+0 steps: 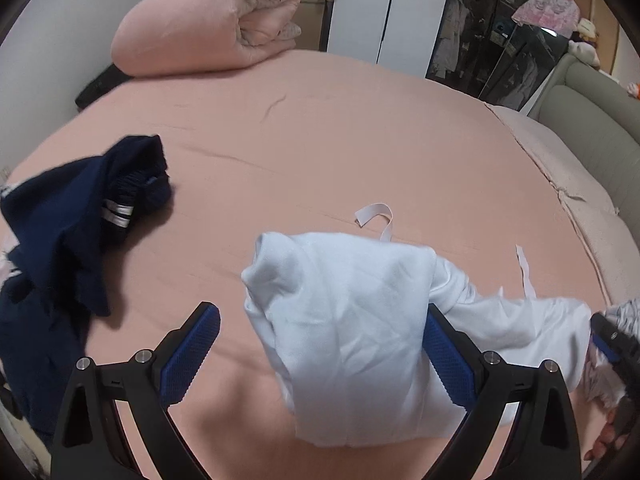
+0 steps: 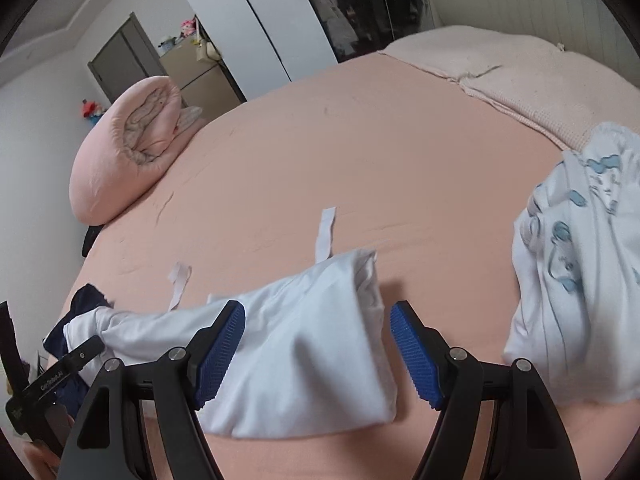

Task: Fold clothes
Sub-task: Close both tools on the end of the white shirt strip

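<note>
A pale white garment (image 1: 352, 320) with two white drawstrings (image 1: 376, 216) lies bunched on the pink bed sheet (image 1: 320, 140). My left gripper (image 1: 320, 310) is open, its fingers wide apart around one end of the garment, and the cloth covers the tip of the right finger. In the right wrist view, the other end of the garment (image 2: 312, 344) sits between the spread fingers of my right gripper (image 2: 318, 308), which is also open. There the cloth rests against the left pad (image 2: 222, 352). Each gripper shows at the edge of the other's view.
A navy garment (image 1: 68, 216) with white stripes lies crumpled at the left. A white garment with blue print (image 2: 580, 264) is heaped at the right. A rolled pink quilt (image 1: 208, 20) sits at the bed's far corner. A padded headboard (image 1: 592, 112) and wardrobes stand beyond.
</note>
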Tool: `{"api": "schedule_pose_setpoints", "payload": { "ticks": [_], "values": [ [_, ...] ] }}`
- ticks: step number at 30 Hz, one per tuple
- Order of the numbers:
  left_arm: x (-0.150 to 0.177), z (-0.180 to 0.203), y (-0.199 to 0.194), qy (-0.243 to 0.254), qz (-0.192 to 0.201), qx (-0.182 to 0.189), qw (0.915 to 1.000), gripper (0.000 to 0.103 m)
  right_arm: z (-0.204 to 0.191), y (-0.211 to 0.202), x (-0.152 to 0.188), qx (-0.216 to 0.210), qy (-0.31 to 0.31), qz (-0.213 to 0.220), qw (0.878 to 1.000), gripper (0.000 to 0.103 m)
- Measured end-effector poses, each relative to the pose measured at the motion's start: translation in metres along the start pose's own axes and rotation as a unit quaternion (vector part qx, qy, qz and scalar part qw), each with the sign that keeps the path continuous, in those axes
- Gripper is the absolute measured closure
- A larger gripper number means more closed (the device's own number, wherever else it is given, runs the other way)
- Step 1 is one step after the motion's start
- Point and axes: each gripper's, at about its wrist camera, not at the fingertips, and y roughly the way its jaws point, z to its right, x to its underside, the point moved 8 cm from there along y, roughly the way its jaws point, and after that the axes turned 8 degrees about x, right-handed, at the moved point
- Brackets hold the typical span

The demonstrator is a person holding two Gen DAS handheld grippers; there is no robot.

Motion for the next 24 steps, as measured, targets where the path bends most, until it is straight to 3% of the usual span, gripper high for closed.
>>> {"api": "schedule_pose_setpoints", "payload": {
  "ticks": [4, 8, 10, 17, 20, 24],
  "values": [
    [-0.005, -0.002, 0.013, -0.018, -0.016, 0.013, 0.9996, 0.004, -0.008, 0.018, 0.003, -0.006, -0.037, -0.021, 0.999, 0.028],
    [-0.008, -0.004, 0.021, -0.034, -0.024, 0.013, 0.9991, 0.005, -0.013, 0.035, 0.008, 0.021, -0.081, -0.028, 0.996, 0.031],
    [-0.007, -0.009, 0.025, -0.045, -0.031, 0.004, 0.9985, 0.005, -0.007, 0.04, 0.009, 0.034, -0.078, -0.028, 0.996, 0.042],
    [0.009, -0.031, 0.043, -0.098, -0.079, -0.028, 0.9917, 0.005, 0.019, 0.059, 0.016, 0.016, 0.006, -0.048, 0.999, 0.042],
    [0.015, -0.033, 0.047, -0.089, -0.088, -0.042, 0.9913, 0.005, 0.025, 0.061, 0.021, 0.009, 0.031, -0.043, 0.999, 0.043],
    [0.017, -0.028, 0.045, -0.043, -0.084, -0.079, 0.9924, 0.003, 0.022, 0.061, 0.024, 0.023, 0.02, -0.033, 0.999, 0.043]
  ]
}}
